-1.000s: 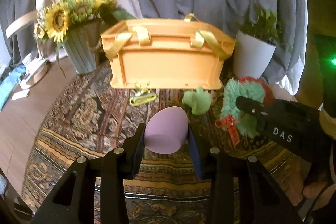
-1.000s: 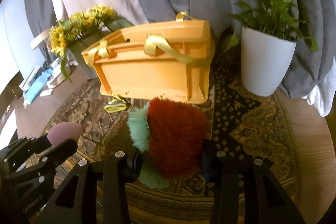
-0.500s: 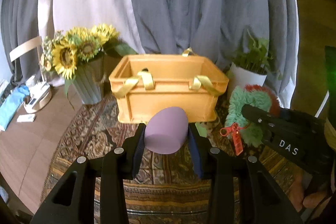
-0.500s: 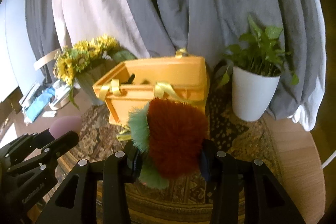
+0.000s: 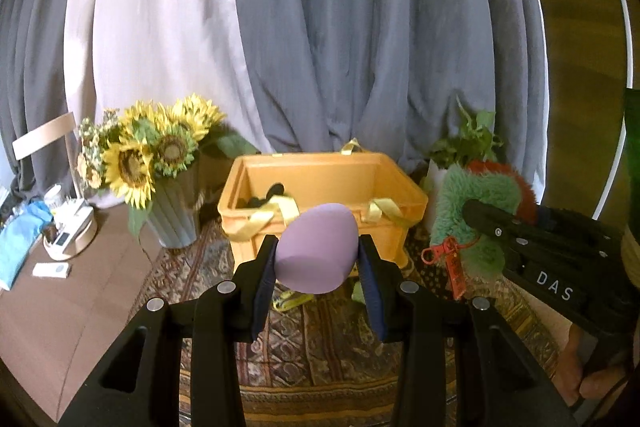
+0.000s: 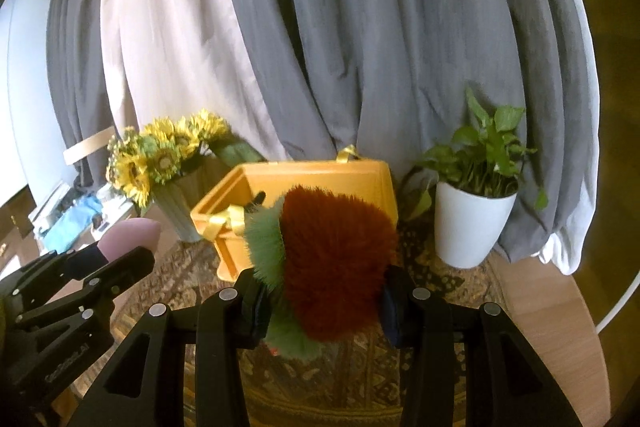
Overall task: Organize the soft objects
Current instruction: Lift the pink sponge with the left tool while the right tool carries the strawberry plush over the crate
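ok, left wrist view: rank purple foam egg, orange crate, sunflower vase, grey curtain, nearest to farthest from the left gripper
1. purple foam egg: clamped in the left gripper.
2. orange crate: straight ahead, behind the egg.
3. sunflower vase: ahead-left, beside the crate.
4. grey curtain: backdrop, behind everything.

Long grey curtains (image 5: 360,47) hang behind the scene and fill most of the back, and between them there is one pale, almost white curtain (image 5: 160,39) where soft daylight comes through. A round wooden table (image 5: 68,311) carries a patterned rug (image 5: 340,355) in brown and gold colours. At the left stands a ribbed grey vase (image 5: 176,219) with sunflowers (image 5: 144,151). At the right a white pot (image 6: 468,227) holds a green leafy plant (image 6: 488,151). Behind the sunflowers the back of a light wooden chair (image 5: 44,135) shows. At the far left edge of the table lie a blue cloth (image 5: 20,243) and some small white devices (image 5: 68,231).
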### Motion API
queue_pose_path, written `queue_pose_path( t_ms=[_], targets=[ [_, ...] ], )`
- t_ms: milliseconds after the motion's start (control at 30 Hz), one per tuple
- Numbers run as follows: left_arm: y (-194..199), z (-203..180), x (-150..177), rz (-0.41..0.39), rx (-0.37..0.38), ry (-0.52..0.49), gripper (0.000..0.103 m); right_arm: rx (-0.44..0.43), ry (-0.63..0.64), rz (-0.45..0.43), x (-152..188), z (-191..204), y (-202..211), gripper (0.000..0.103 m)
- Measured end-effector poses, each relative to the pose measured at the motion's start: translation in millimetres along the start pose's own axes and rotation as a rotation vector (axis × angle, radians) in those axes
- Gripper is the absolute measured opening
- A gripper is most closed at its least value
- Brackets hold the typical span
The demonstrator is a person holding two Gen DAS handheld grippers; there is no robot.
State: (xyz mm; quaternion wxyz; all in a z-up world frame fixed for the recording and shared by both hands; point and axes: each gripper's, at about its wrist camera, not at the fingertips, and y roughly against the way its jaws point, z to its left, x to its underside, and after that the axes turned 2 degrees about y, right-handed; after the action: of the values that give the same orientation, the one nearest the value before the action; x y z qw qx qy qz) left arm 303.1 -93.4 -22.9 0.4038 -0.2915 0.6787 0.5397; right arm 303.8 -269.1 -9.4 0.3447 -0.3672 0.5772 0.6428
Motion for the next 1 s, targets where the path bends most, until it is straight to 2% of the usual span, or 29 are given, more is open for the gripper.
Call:
queue_pose_path(
  t_ms=[567,1000],
  targets=[
    [-9.1,31.1,-38.1,-0.082,0.047,-0.038,0.039,0.044,-0.015,-0.079,-29.3,29.2,-12.5,0.044],
    [-55.5,41.8,-70.9,-0.112,0.068,-0.045,0.039,0.059,0.003,-0.107,-63.6,26.3,-54.0,0.044]
  ],
)
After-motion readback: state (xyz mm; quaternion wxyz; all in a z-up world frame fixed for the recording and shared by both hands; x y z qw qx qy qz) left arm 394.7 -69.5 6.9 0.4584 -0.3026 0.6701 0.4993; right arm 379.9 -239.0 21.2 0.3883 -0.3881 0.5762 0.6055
